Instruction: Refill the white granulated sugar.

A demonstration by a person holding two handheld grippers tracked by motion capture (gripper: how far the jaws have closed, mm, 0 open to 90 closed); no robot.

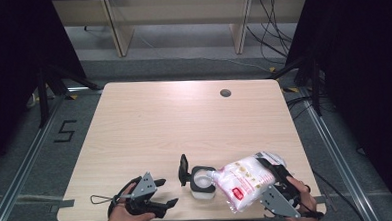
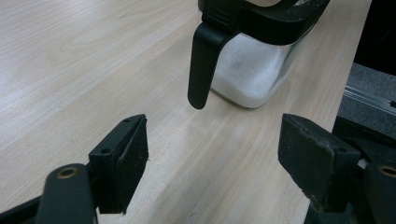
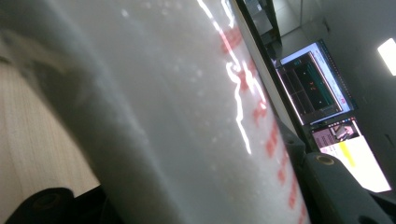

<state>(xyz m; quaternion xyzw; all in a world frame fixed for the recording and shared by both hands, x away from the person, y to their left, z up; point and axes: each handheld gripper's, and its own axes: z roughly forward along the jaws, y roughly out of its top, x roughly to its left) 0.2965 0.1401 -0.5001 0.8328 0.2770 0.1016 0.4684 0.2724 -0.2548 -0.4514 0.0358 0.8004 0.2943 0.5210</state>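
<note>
A clear square jar (image 1: pixel 203 181) with a black rim and a flipped-up black lid (image 1: pixel 183 169) stands near the table's front edge, partly full of white grains. My right gripper (image 1: pixel 276 173) is shut on a white bag with red print (image 1: pixel 244 182), tilted so its open corner points into the jar's mouth. In the right gripper view the bag (image 3: pixel 187 112) presses close against the camera. My left gripper (image 1: pixel 162 193) rests open at the front left of the jar. In the left gripper view the jar (image 2: pixel 252 70) and its hanging lid tab (image 2: pixel 201 70) sit just beyond the spread jaws.
The light wooden table (image 1: pixel 184 121) has a round cable hole (image 1: pixel 226 93) at the back right. Dark curtains and stands flank the table, and a wooden bench stands behind. A lit monitor (image 3: pixel 317 84) is visible beyond the bag.
</note>
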